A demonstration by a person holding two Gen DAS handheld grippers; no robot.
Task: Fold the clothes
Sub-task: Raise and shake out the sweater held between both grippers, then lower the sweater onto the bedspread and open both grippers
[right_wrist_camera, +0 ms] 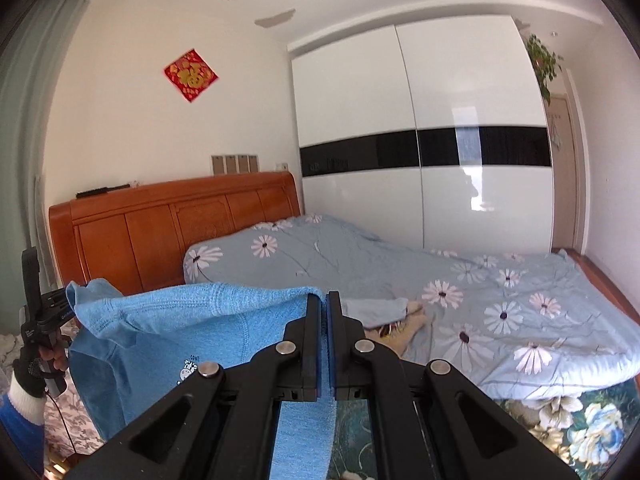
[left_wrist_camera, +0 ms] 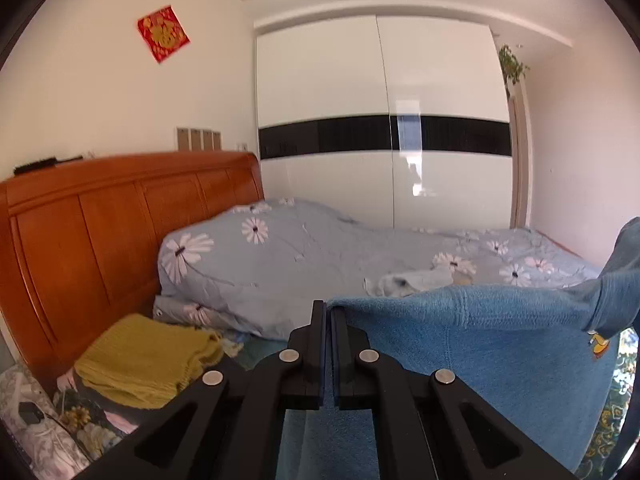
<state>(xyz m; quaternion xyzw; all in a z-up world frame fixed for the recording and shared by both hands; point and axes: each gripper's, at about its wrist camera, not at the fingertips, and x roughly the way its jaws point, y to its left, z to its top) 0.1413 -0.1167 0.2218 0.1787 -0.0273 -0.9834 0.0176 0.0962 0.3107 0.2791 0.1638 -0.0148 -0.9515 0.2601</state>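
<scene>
So I've got the blue knit top (left_wrist_camera: 480, 344) stretched out in the air between my 2 tongs, held up over the near edge of the bed (right_wrist_camera: 560, 320). My left tongs (left_wrist_camera: 327, 320) are pinched together on the top's upper edge at its left corner, and the cloth runs off to the right from there and hangs down below. My right tongs (right_wrist_camera: 324, 312) are clamped on the other end of that same edge, with a strip of blue fabric squeezed between the pads and dangling under them. From the right camera the top spreads out leftward, with a little cartoon print (right_wrist_camera: 187, 370) on the front, and past it I can see my left hand (right_wrist_camera: 30, 372) in a dark glove gripping the other handle.

The bed has a grey-blue quilt with white daisies (left_wrist_camera: 300, 264) bunched up along it, against an orange wooden headboard (left_wrist_camera: 100, 220). A folded mustard-yellow knit (left_wrist_camera: 148, 360) sits on a pile at the head-end corner of the bed. Behind is a glossy white wardrobe (left_wrist_camera: 380, 160) with a black band across it, and a red paper square (left_wrist_camera: 163, 33) hangs on the wall.
</scene>
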